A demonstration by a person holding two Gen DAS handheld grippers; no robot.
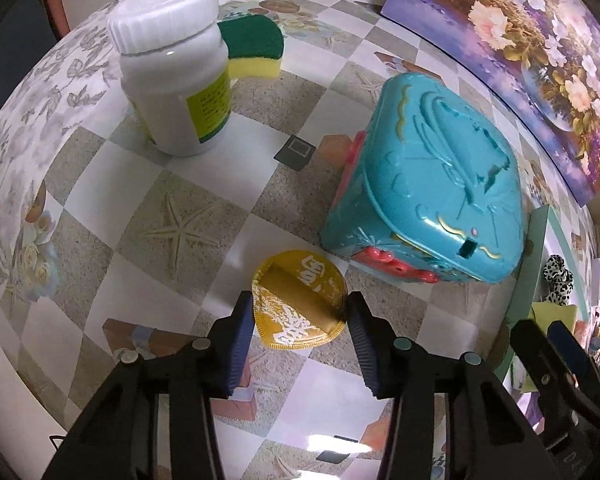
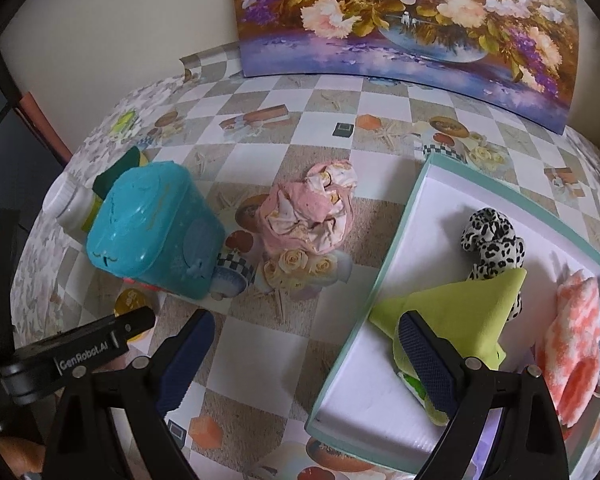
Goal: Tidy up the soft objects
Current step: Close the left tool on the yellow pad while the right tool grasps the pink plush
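Observation:
My left gripper [image 1: 298,316] is open, its jaws on either side of a round yellow pad with white print [image 1: 300,298] lying on the table; whether the pads touch it I cannot tell. My right gripper [image 2: 304,344] is open and empty, one finger over the edge of a white box with a teal rim [image 2: 388,276]. The box holds a green cloth [image 2: 460,312], a black-and-white spotted plush [image 2: 492,240] and an orange-white fluffy cloth [image 2: 572,344]. A crumpled pink cloth [image 2: 312,212] lies on the table. A yellow-green sponge [image 1: 256,48] lies behind a white jar [image 1: 176,76].
A teal plastic toy chest [image 1: 432,192] stands right of the yellow pad; it also shows in the right wrist view [image 2: 152,228]. A floral painting [image 2: 412,20] leans at the table's back. The left gripper's body [image 2: 80,352] shows at the right wrist view's left.

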